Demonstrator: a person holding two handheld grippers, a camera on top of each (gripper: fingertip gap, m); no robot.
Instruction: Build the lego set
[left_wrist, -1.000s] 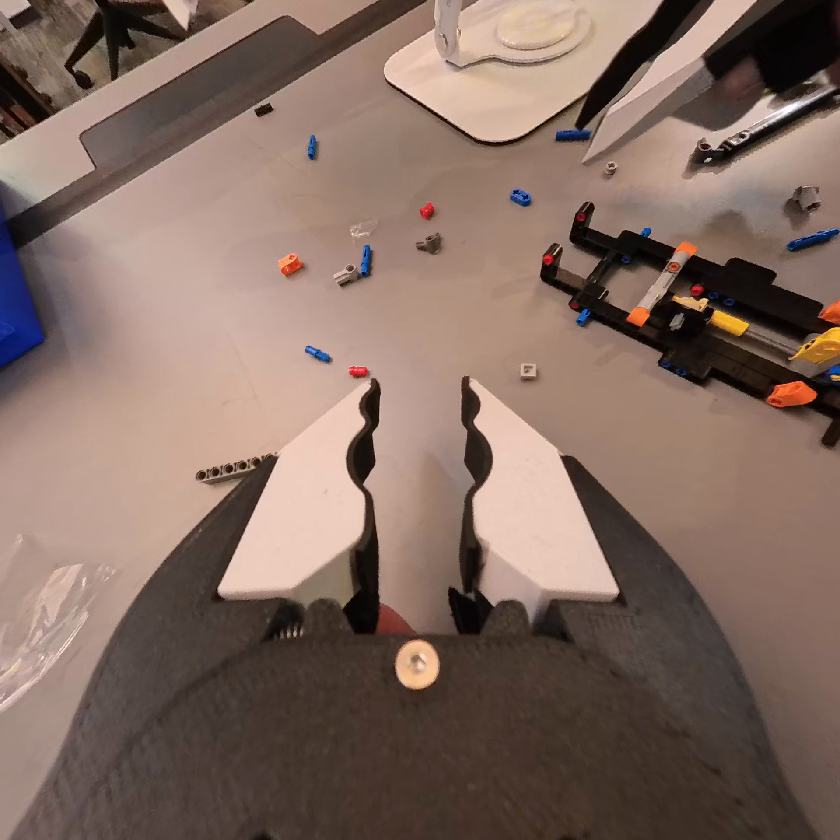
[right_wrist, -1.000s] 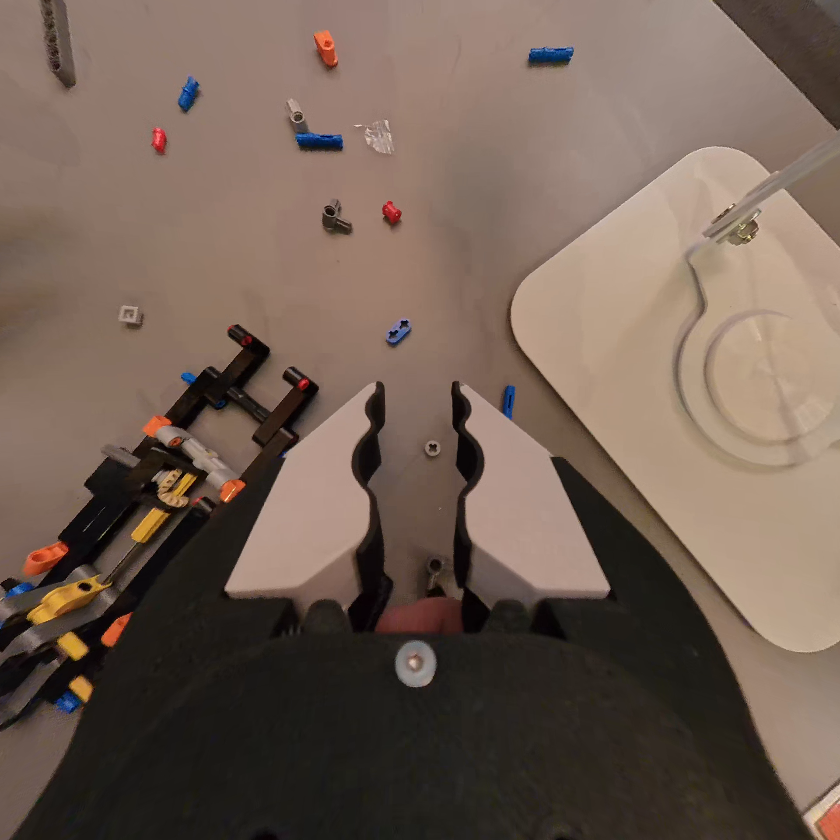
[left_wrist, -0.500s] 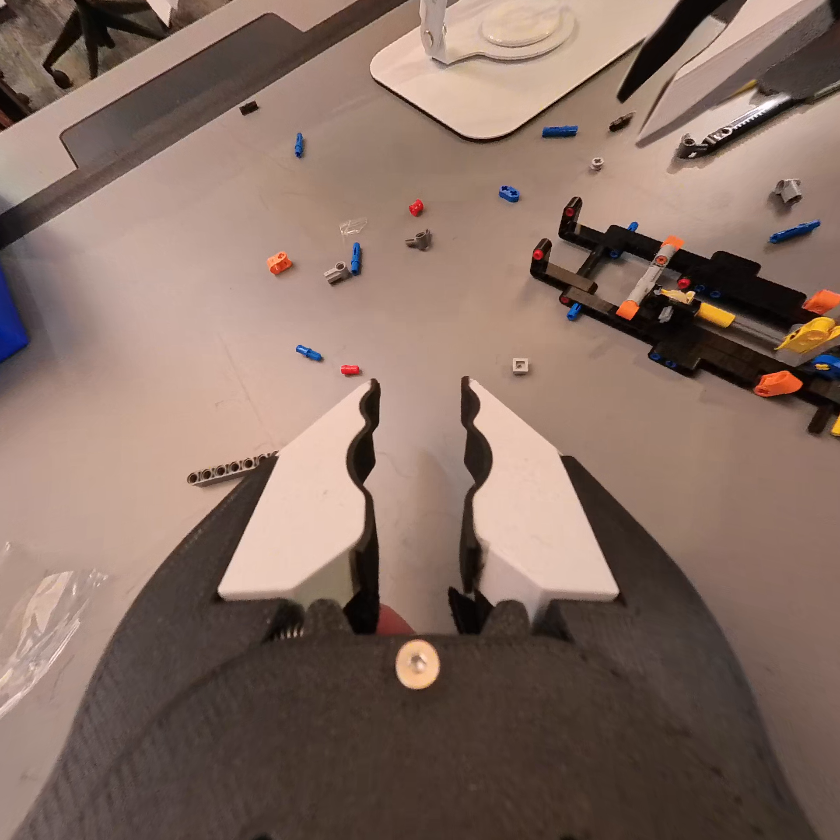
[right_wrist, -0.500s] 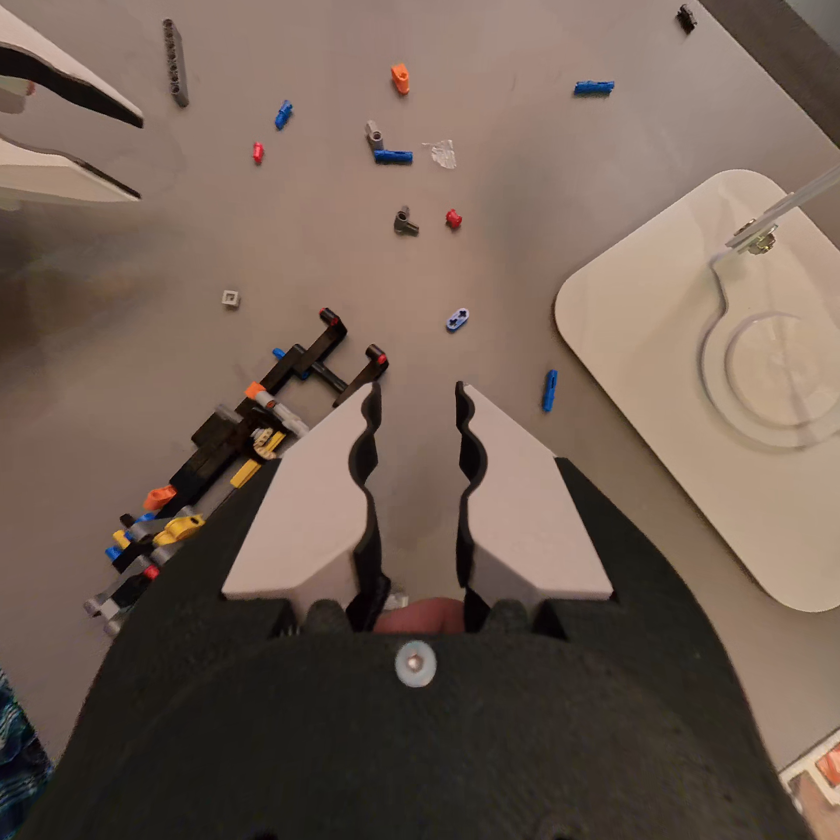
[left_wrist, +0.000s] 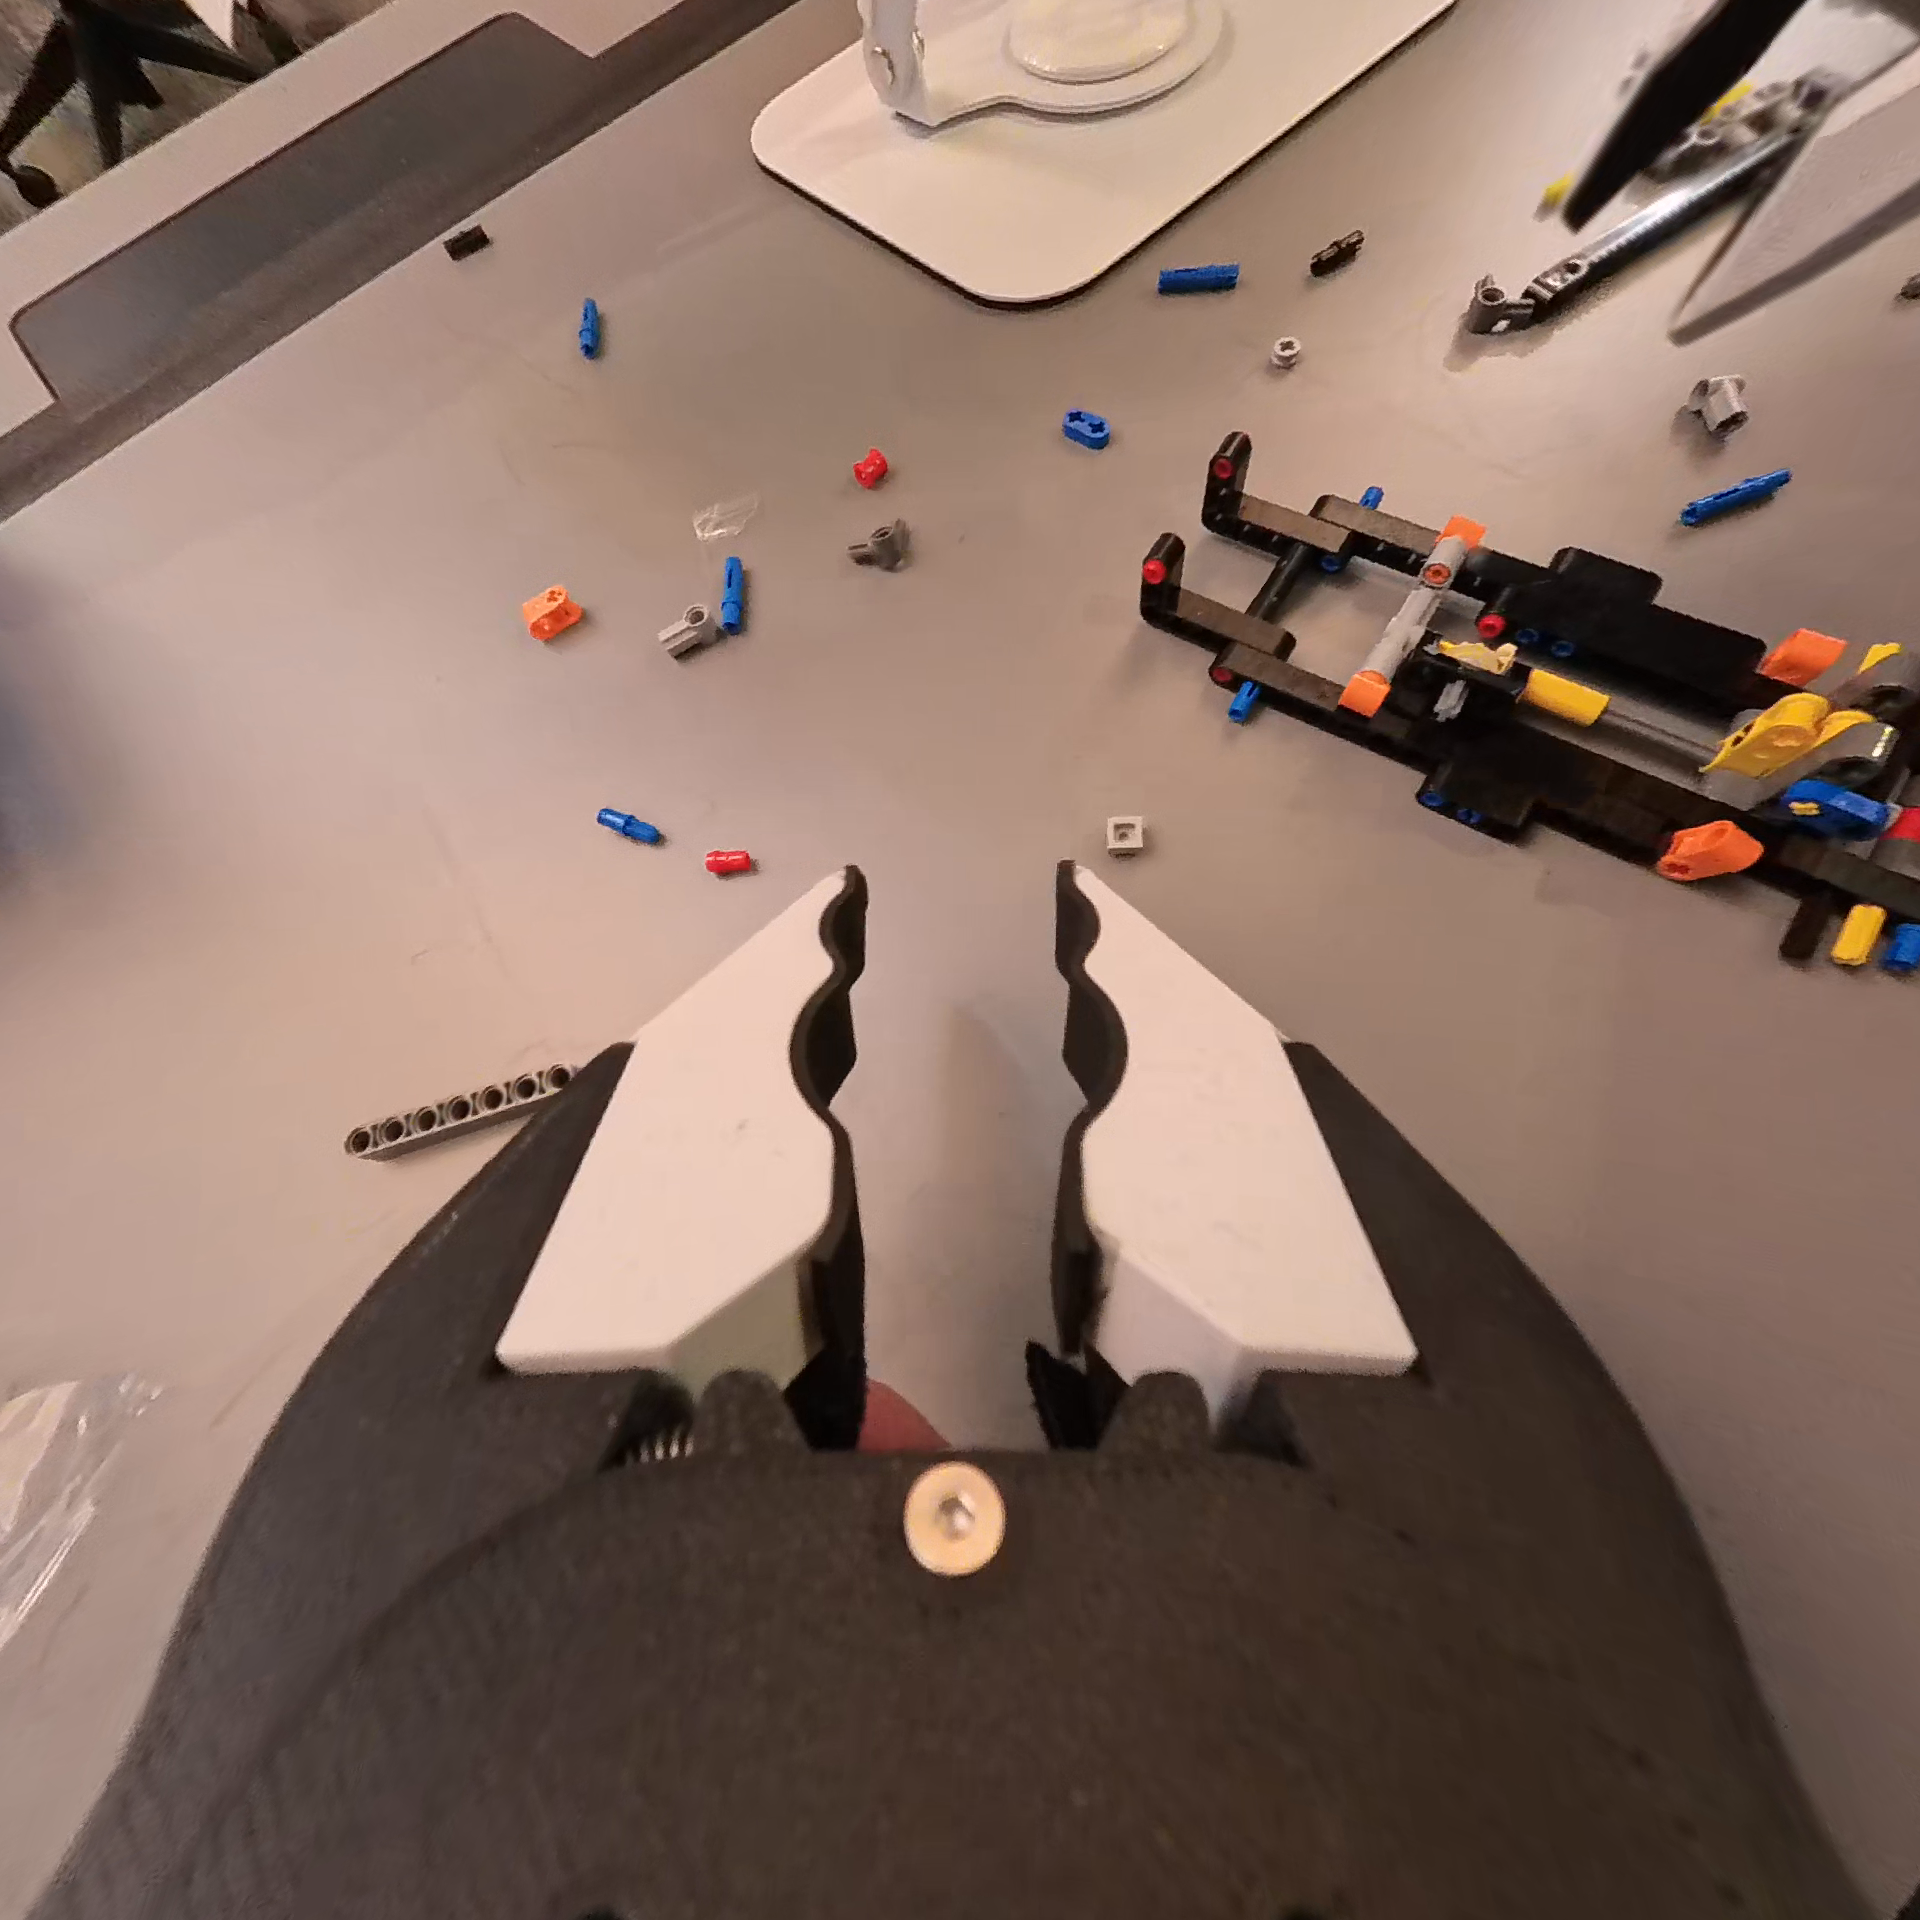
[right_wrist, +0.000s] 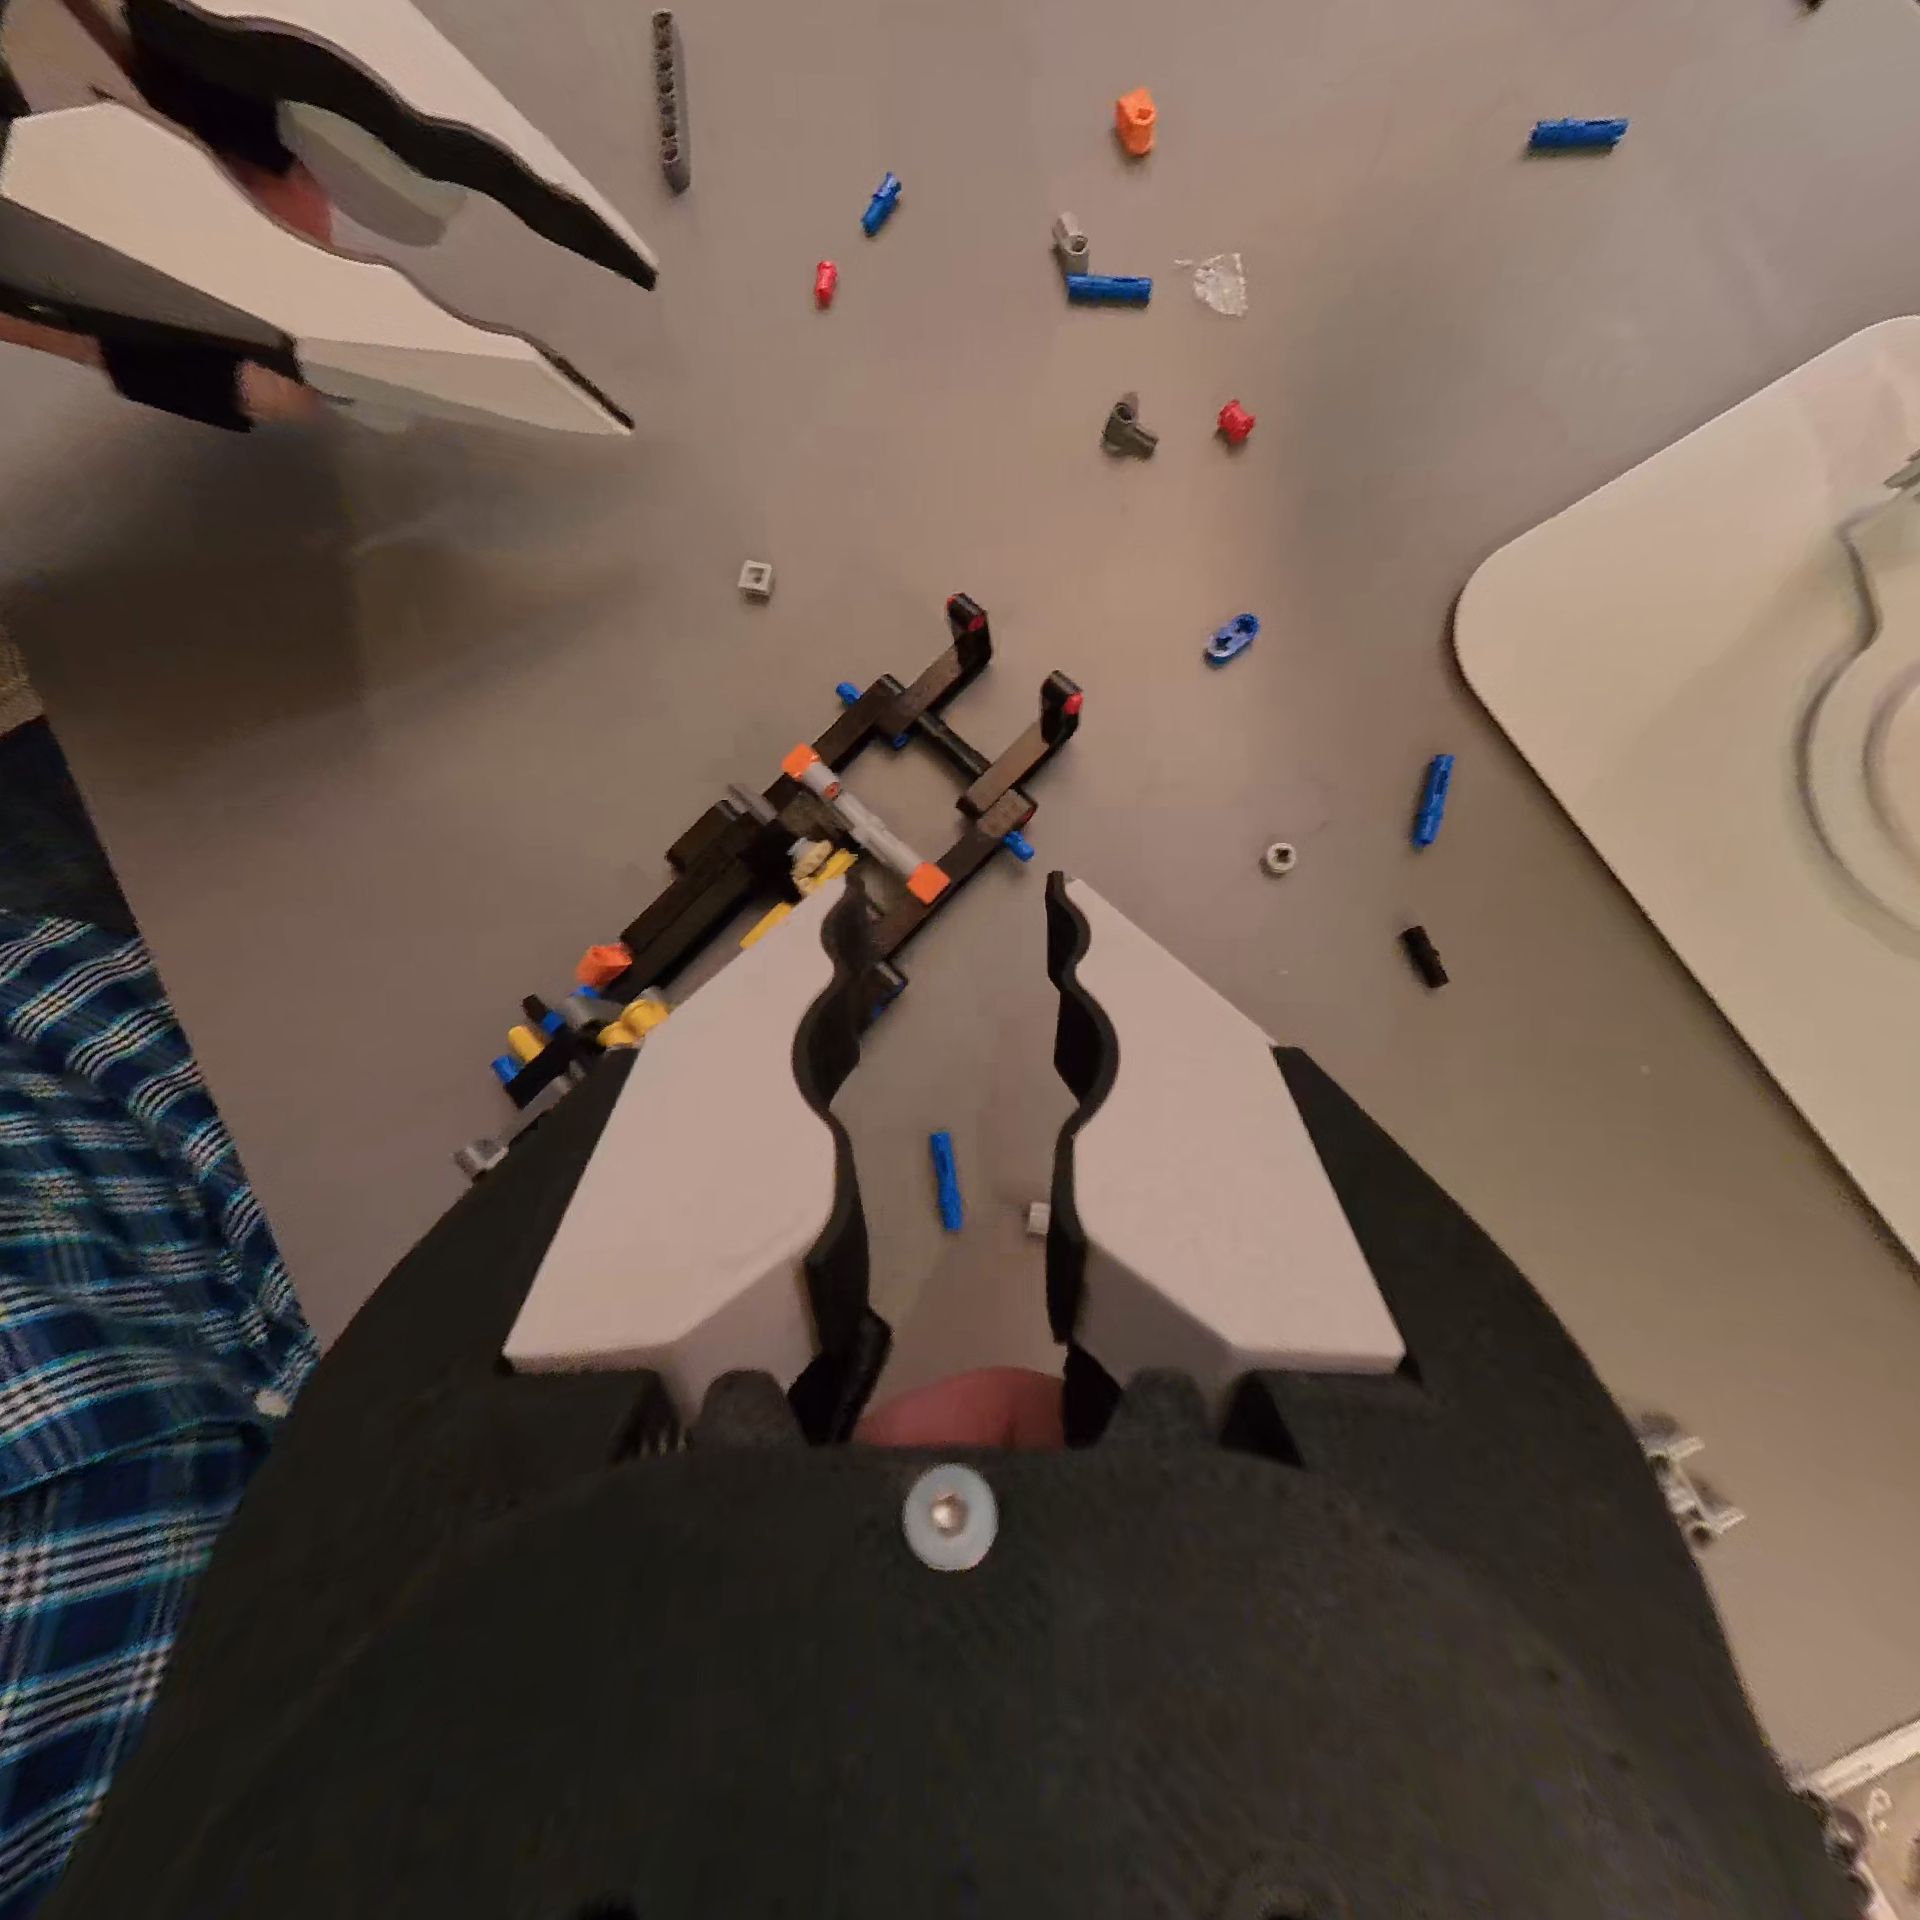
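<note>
chassis assembly (right_wrist: 883, 831), black technic beams with orange, yellow and blue fittings, lies flat on the grey table (left_wrist: 935, 727), partly built. in the right wrist view its rear half passes under the right gripper (right_wrist: 948, 883), whose jaws stand apart with nothing between them; a blue pin (right_wrist: 945, 1179) on the table shows through the gap. left gripper (left_wrist: 958, 873) hovers well apart from the assembly, jaws also apart and empty, with a small grey square piece (left_wrist: 1125, 834) just ahead of its right tip.

loose parts are scattered: red pin (left_wrist: 727, 860) and blue pin (left_wrist: 628, 825) near the left tips, orange connector (left_wrist: 551, 611), grey connector (left_wrist: 688, 630) touching or just beside another blue pin (left_wrist: 732, 594), dark grey connector (left_wrist: 881, 544), red bush (left_wrist: 870, 468), blue two-hole link (left_wrist: 1086, 428), long grey beam (left_wrist: 457, 1112) beside the left gripper body. white base plate (left_wrist: 997, 208) sits farther off.

risks, as judged:
- a descending right gripper could clip the assembly and skid it, since nothing pins it down.
- the pins are small and round, so a closing jaw may flick one away rather than seat it in the wavy pad.
- the grey square piece is low and flat and nearly matches the table, so it is easy to miss or push along.
- pressing a part in without the other gripper bracing could pop seated pins loose.
</note>
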